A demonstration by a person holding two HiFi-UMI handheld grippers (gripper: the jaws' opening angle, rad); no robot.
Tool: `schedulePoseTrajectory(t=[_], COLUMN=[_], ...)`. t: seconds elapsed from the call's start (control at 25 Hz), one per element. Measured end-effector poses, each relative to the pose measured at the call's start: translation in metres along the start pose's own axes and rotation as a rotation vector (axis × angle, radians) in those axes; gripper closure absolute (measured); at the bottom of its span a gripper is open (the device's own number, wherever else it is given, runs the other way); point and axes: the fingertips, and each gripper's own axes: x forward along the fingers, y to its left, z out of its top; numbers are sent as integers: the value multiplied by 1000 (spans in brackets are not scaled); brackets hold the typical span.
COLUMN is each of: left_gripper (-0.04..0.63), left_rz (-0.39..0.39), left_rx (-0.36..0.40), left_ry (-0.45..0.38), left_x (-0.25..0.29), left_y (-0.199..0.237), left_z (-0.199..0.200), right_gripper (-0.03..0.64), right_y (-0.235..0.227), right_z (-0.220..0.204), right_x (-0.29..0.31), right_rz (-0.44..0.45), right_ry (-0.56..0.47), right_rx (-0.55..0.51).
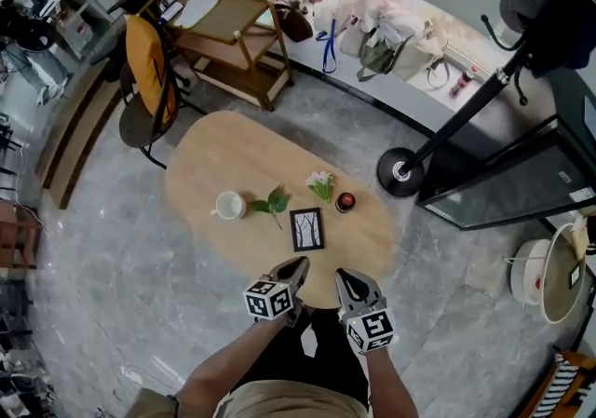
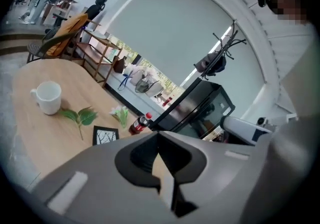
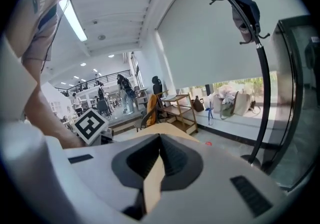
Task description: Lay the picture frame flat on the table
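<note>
A small black picture frame [image 1: 307,229] holding a white print of bare branches rests on the oval wooden table [image 1: 223,151], near its front edge. Its face shows fully to the head view; I cannot tell whether it lies flat or leans back. In the left gripper view the frame [image 2: 105,135] sits just beyond the jaws. My left gripper [image 1: 299,265] [image 2: 158,133] hovers over the table's front edge a short way before the frame, shut and empty. My right gripper [image 1: 343,275] [image 3: 160,135] is beside it on the right, also shut with nothing in it.
On the table sit a white mug [image 1: 228,206], a green leafy sprig [image 1: 270,203], a pale flower [image 1: 321,185] and a tiny red cola bottle [image 1: 345,202]. A coat stand's round base [image 1: 400,170] stands right of the table. A chair [image 1: 149,81] and wooden cart [image 1: 233,39] are beyond.
</note>
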Motion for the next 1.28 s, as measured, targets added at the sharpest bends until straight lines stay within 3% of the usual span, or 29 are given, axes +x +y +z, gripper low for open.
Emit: schedulePoseTrajectory(t=[0.24, 0.6, 0.88, 1.04, 1.28], left_gripper=[589, 589, 589, 589, 589], left_rz=[-69, -133, -161, -237, -214], left_rx=[68, 159, 349, 392, 533], left_ry=[-31, -81, -153, -202, -292], left_x=[-65, -107, -133, -141, -158], left_y=[-63, -120, -169, -208, -238], left_z=[32, 78, 140, 167, 204], right_gripper=[612, 613, 613, 612, 613], right_y=[16, 33, 52, 57, 60], right_z=[56, 113, 167, 195, 230], right_x=[-41, -71, -81, -94, -115], right_rz=[-21, -14, 17, 27, 17], right_ry=[-10, -40, -96, -132, -193], right_rx=[-83, -129, -184, -186, -182])
